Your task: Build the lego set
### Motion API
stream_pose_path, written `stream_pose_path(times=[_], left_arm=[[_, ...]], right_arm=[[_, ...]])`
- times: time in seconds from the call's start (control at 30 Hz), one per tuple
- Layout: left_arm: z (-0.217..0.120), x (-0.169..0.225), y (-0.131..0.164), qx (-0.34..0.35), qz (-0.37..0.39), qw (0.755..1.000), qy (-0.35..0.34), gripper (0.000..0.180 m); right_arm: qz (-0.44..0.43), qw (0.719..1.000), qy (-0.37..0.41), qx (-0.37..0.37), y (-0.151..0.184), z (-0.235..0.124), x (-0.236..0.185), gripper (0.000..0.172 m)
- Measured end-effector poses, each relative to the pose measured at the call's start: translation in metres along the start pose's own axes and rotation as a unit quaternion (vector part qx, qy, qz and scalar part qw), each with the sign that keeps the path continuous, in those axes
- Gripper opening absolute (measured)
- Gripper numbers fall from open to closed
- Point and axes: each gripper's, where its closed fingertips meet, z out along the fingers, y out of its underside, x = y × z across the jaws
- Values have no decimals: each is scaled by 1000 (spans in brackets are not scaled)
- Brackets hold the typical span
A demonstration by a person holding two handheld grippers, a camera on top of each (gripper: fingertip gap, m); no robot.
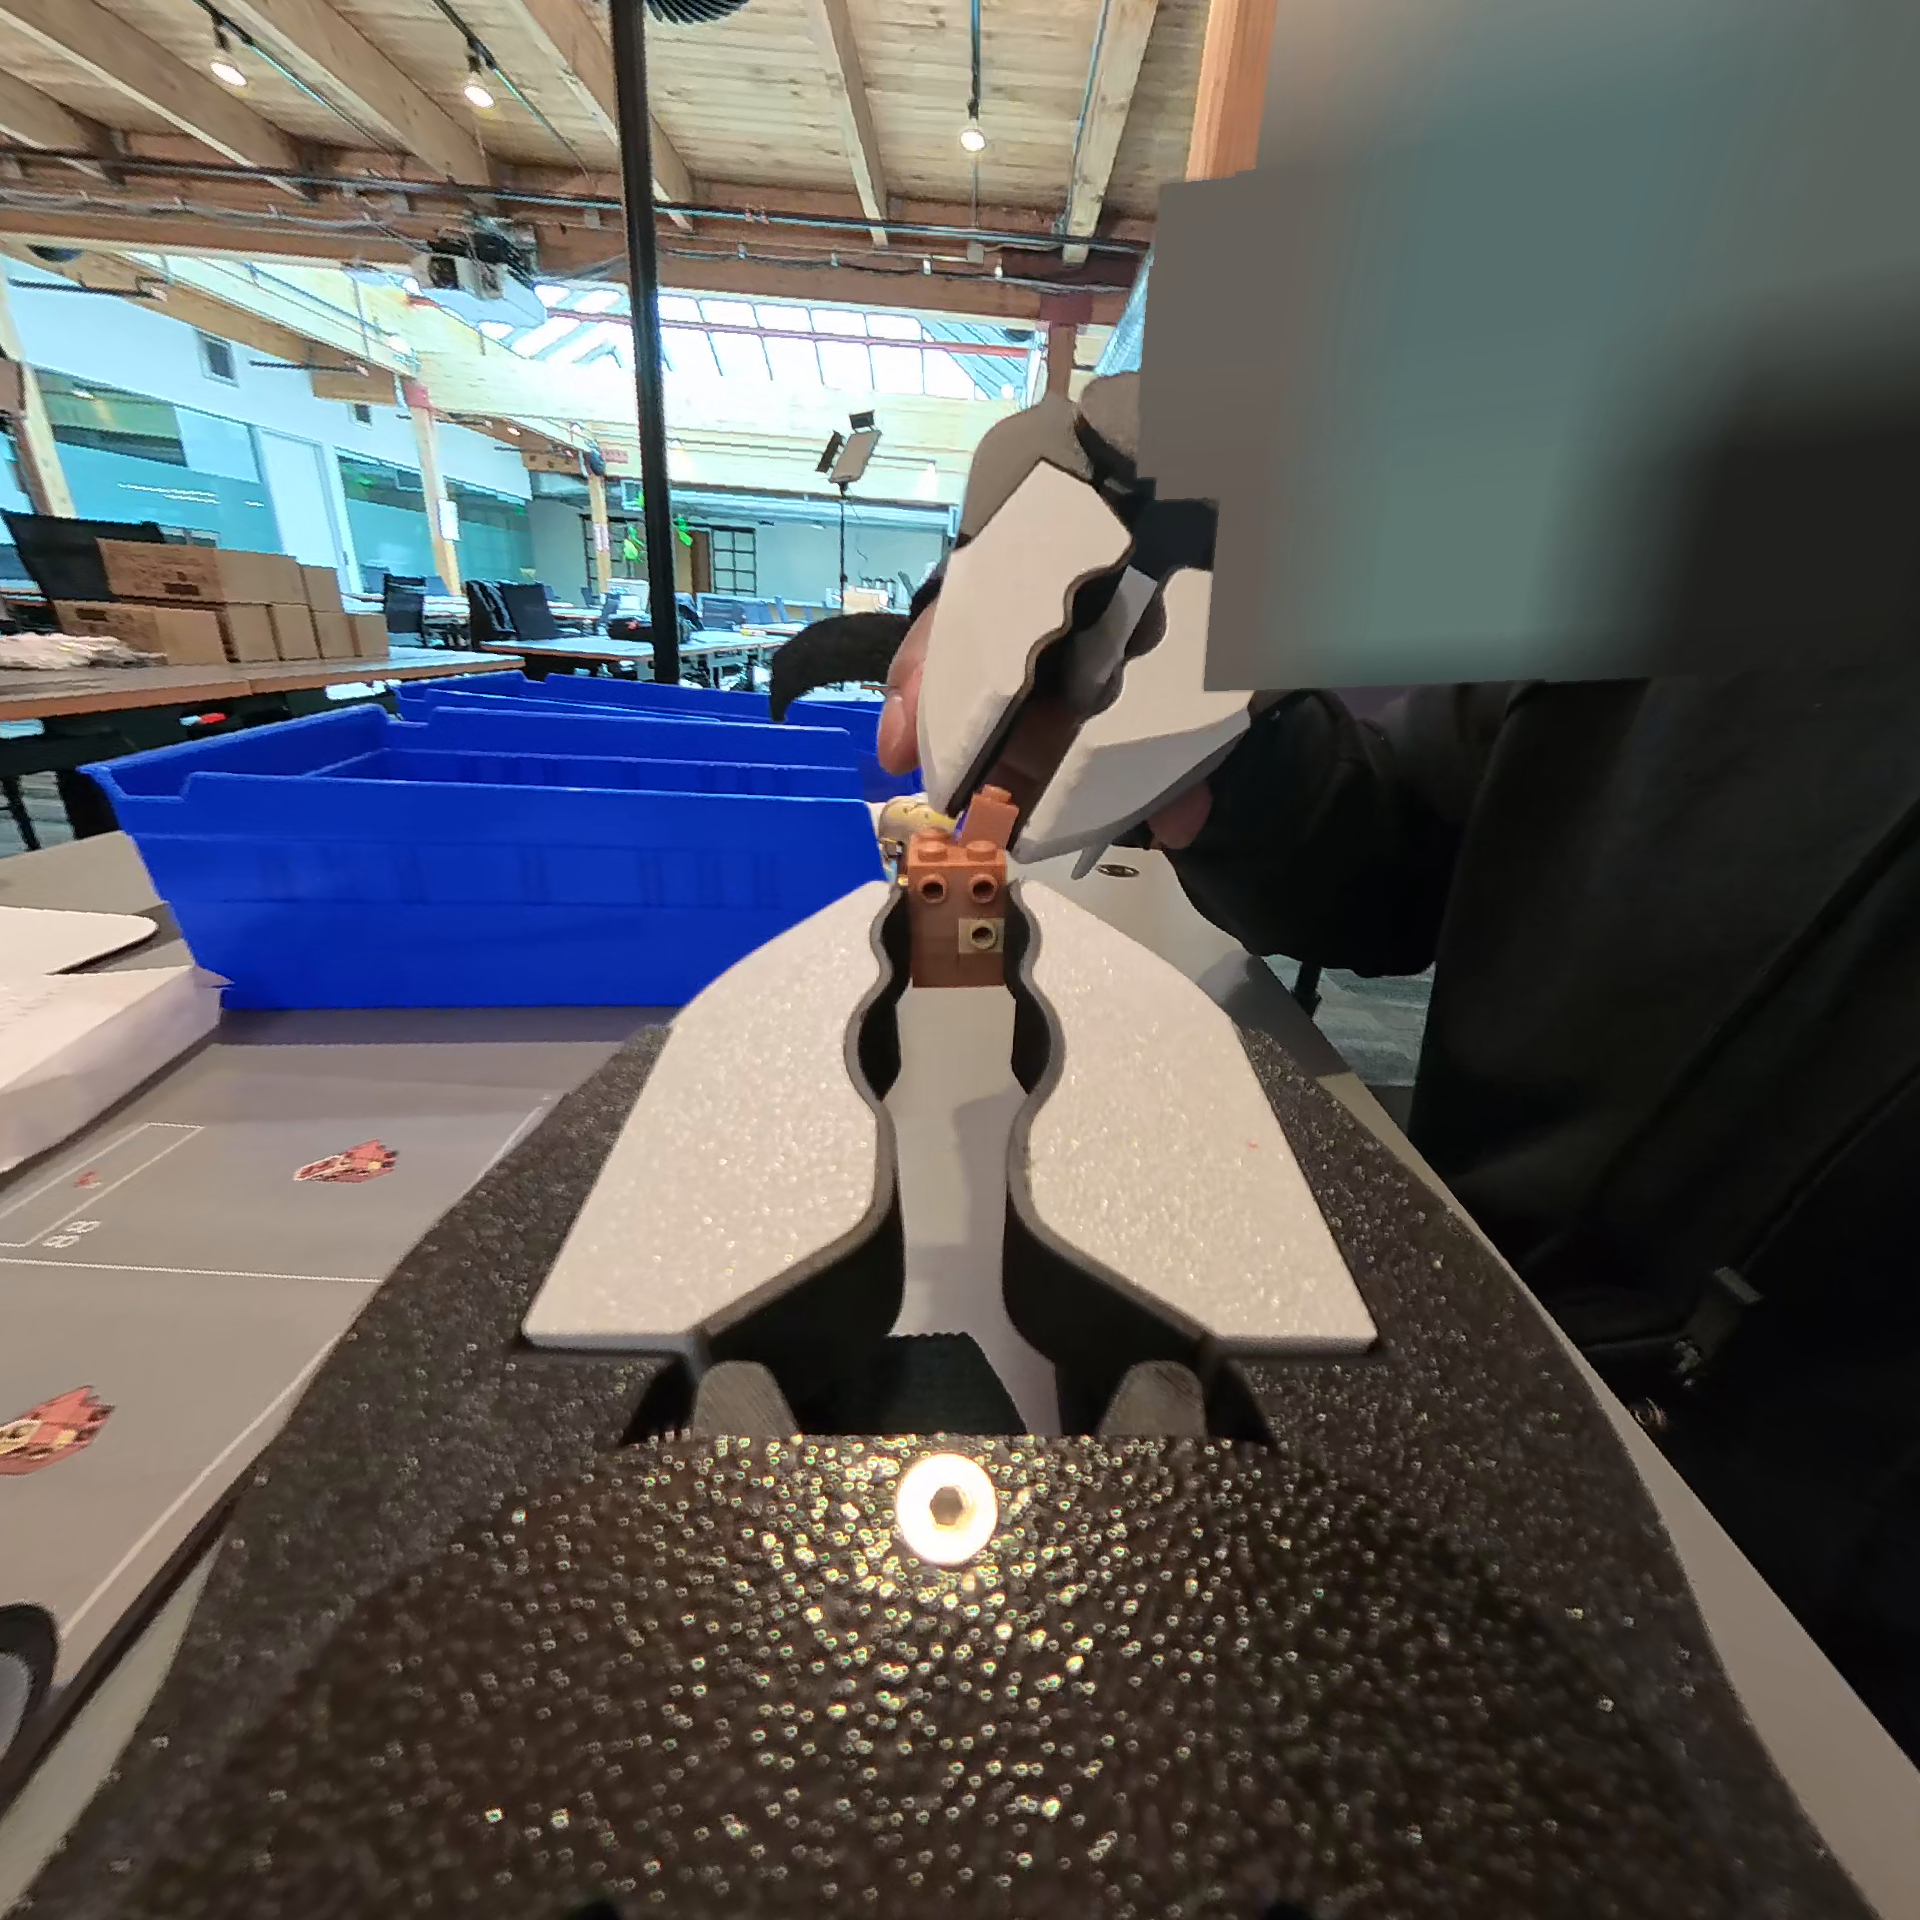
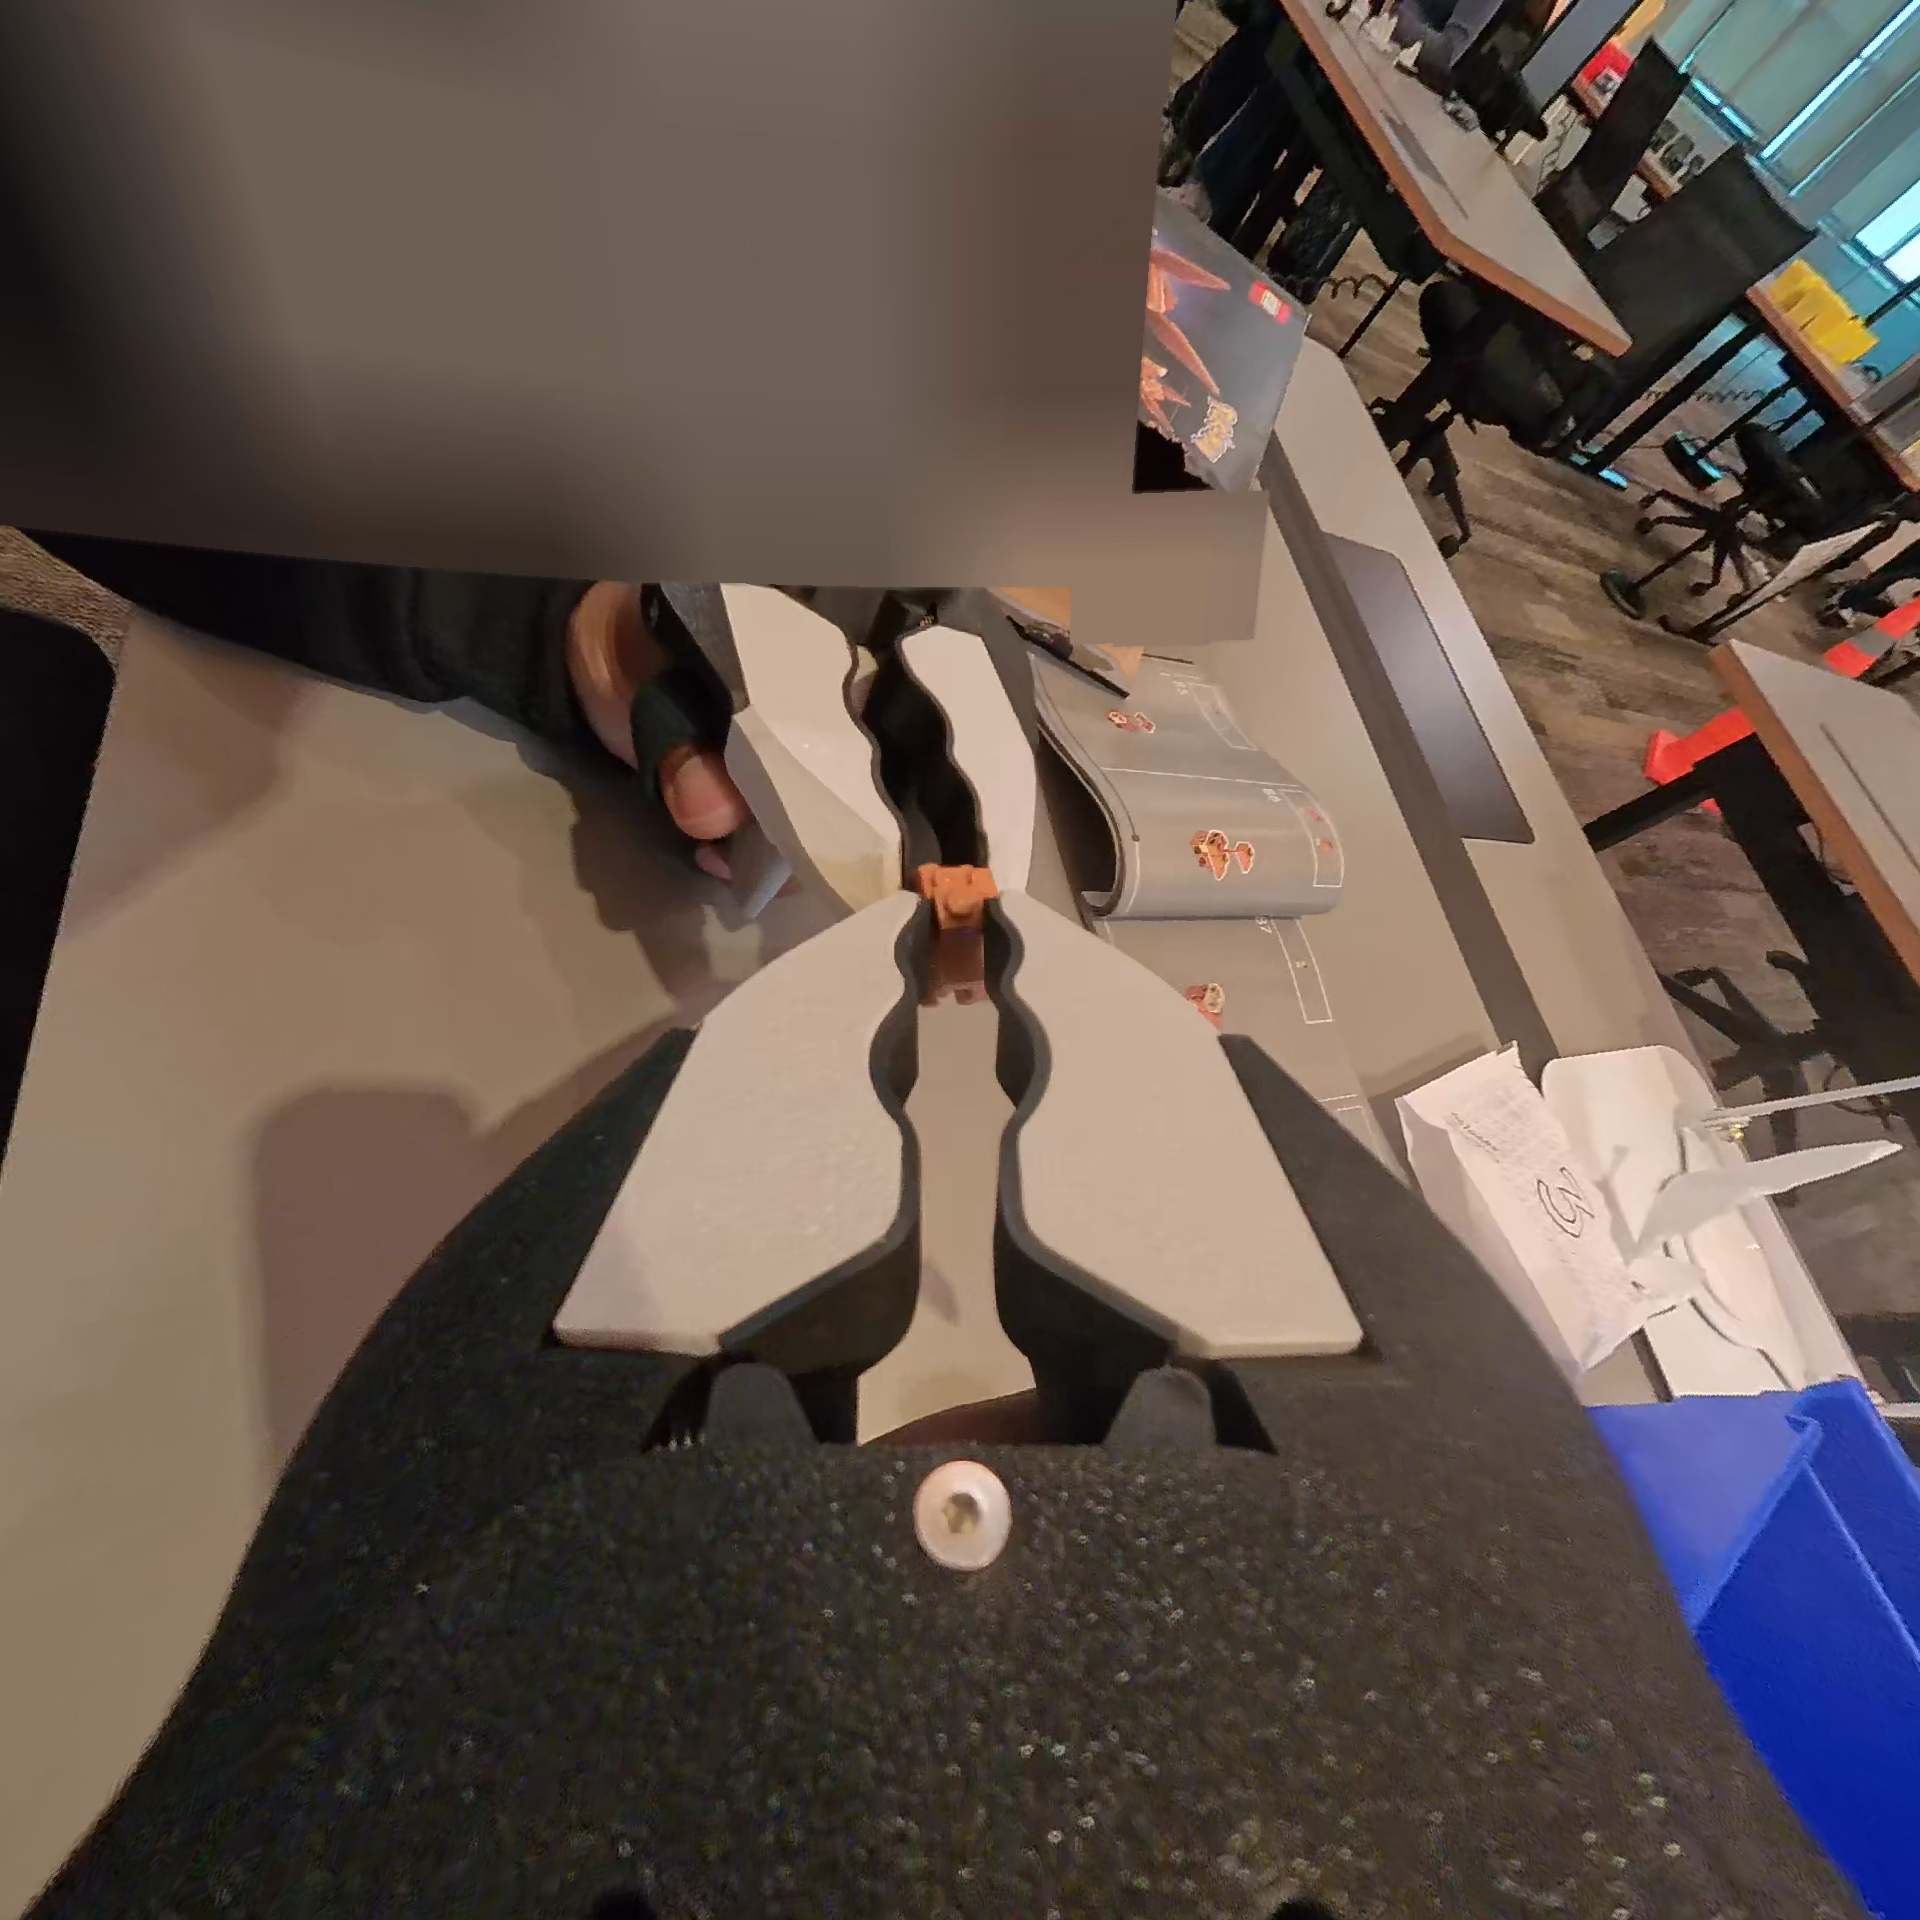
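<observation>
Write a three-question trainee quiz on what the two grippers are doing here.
1. True or false: the left gripper holds a brown brick block.
2. The bins behind it are: A red, B blue, C green?
3. Fill in: the right gripper grips a small ____ brick piece.

Key: 1 true; 2 B; 3 brown.
</observation>
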Motion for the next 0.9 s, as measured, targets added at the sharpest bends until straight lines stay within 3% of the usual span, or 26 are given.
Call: stream_pose_path(times=[0.9], left_arm=[[-3, 11, -10, 43, -76, 994, 63, 16]], right_arm=[[-11, 999, 23, 48, -11, -1, -5, 10]])
